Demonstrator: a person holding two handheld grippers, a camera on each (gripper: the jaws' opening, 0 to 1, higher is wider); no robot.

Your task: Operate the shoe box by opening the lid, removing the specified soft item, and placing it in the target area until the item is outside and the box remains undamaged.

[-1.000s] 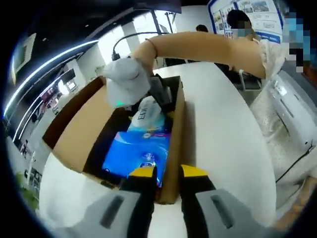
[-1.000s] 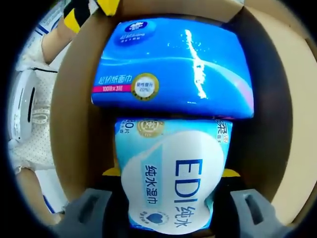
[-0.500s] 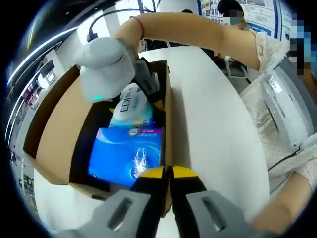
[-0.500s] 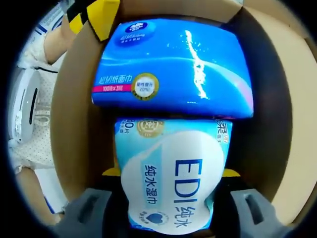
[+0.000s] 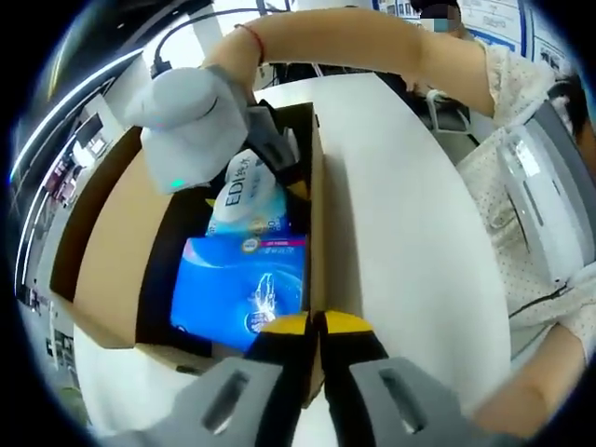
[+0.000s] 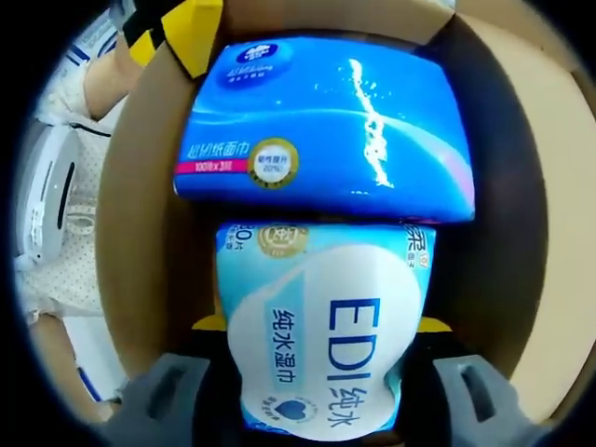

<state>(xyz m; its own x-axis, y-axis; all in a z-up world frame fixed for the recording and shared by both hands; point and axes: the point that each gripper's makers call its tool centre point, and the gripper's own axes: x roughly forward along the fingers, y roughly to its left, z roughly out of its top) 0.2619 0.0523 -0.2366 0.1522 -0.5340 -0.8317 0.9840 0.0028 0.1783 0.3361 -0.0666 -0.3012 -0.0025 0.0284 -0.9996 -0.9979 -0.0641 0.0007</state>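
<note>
White round table point(image 5: 410, 242), bright windows behind, ceiling light strips point(image 5: 65, 126), posters on far wall

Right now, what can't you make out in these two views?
- Right gripper view: right tongs tips, covered by the EDI wipes pack.
- Right gripper view: box floor, covered by the wipes and blue tissue pack.
- Left gripper view: wipes pack's far end, behind the right tongs' grey body.

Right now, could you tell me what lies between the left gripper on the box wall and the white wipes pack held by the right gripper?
In the left gripper view, the blue tissue pack lies between the left gripper and the wipes pack.
</note>
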